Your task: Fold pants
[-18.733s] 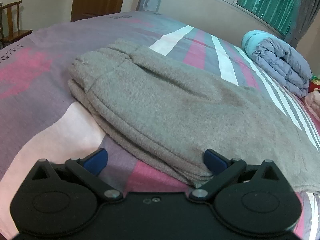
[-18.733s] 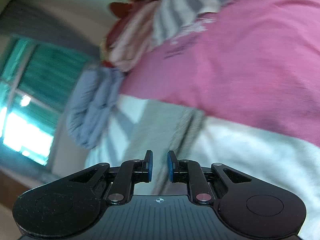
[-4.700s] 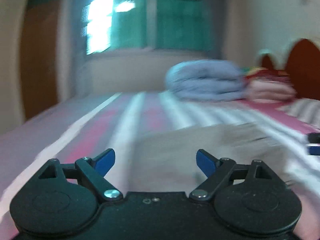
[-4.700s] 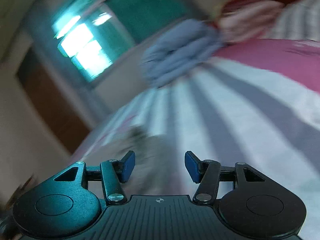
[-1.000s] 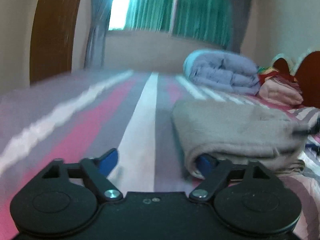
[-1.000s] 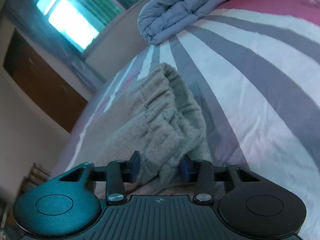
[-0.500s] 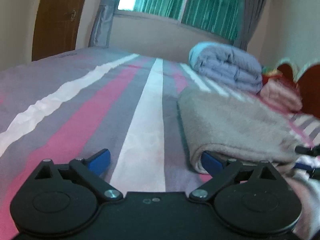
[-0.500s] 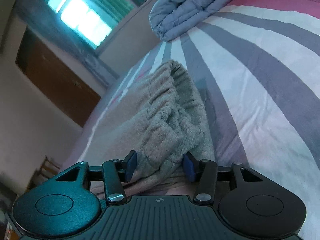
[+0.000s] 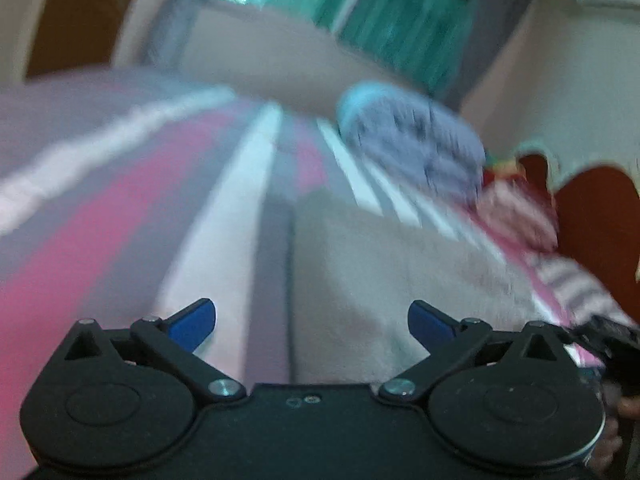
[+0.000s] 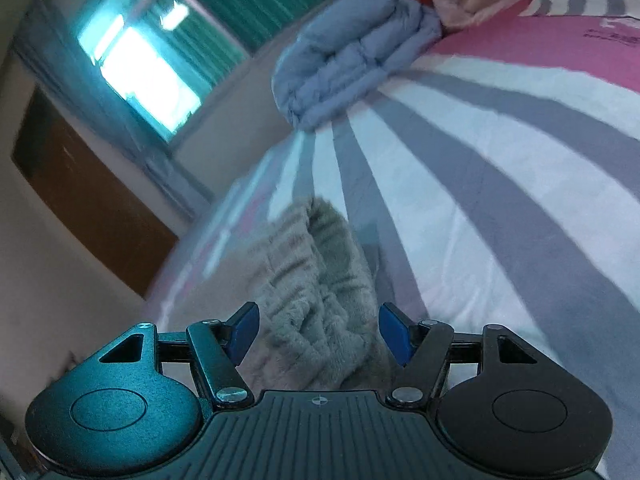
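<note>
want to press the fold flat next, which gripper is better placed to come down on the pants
Right, probably. The right gripper is open with the bunched waistband of the pants directly between its fingers. The left gripper, also open, sits over the pants' edge, half above the striped bedsheet, and its view is blurred.

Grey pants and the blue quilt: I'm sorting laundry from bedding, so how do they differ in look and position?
The grey pants are fuzzy grey-beige fleece with a gathered waistband; the blue quilt is smooth, puffy and blue-grey. The pants lie just ahead of the open right gripper; the quilt sits far off, near the window wall. The pants make a low flat stack, the quilt a tall bundle. Both rest folded on the striped bedsheet.
</note>
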The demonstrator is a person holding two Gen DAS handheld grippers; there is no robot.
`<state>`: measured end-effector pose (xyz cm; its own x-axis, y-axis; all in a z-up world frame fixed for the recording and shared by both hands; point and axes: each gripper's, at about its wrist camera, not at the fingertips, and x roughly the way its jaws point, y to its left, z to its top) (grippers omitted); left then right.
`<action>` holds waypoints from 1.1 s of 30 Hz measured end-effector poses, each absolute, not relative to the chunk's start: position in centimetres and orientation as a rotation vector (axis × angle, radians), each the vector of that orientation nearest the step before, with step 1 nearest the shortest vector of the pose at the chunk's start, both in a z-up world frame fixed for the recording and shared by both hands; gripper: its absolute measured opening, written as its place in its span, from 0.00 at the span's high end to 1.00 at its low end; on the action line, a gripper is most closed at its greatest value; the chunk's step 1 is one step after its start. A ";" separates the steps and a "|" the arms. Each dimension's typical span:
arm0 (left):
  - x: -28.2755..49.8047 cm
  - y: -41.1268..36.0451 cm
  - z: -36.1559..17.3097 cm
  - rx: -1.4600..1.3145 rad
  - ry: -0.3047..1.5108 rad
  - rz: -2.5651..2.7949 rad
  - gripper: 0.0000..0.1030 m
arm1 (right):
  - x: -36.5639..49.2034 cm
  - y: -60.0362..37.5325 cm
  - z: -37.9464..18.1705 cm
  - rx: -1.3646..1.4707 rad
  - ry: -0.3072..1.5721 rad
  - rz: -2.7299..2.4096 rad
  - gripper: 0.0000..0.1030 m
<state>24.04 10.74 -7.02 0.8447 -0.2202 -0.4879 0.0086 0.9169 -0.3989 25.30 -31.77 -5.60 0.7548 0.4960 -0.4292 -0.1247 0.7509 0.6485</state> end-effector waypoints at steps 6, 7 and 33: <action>25.1 9.7 -7.9 -0.379 0.528 -0.179 0.08 | 26.6 -30.2 -4.2 0.584 0.545 0.453 0.67; 25.4 9.6 -8.3 -0.376 0.553 -0.175 0.08 | 27.2 -30.1 -4.9 0.550 0.552 0.427 0.67; 25.3 10.8 -7.8 -0.329 0.485 -0.018 0.06 | 32.5 -28.3 -7.1 0.395 0.622 0.377 0.85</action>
<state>25.26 10.78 -7.83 0.8854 -0.0947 -0.4550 -0.0605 0.9472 -0.3150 32.47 -28.27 -7.07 0.7503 0.4516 -0.4828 -0.2199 0.8592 0.4620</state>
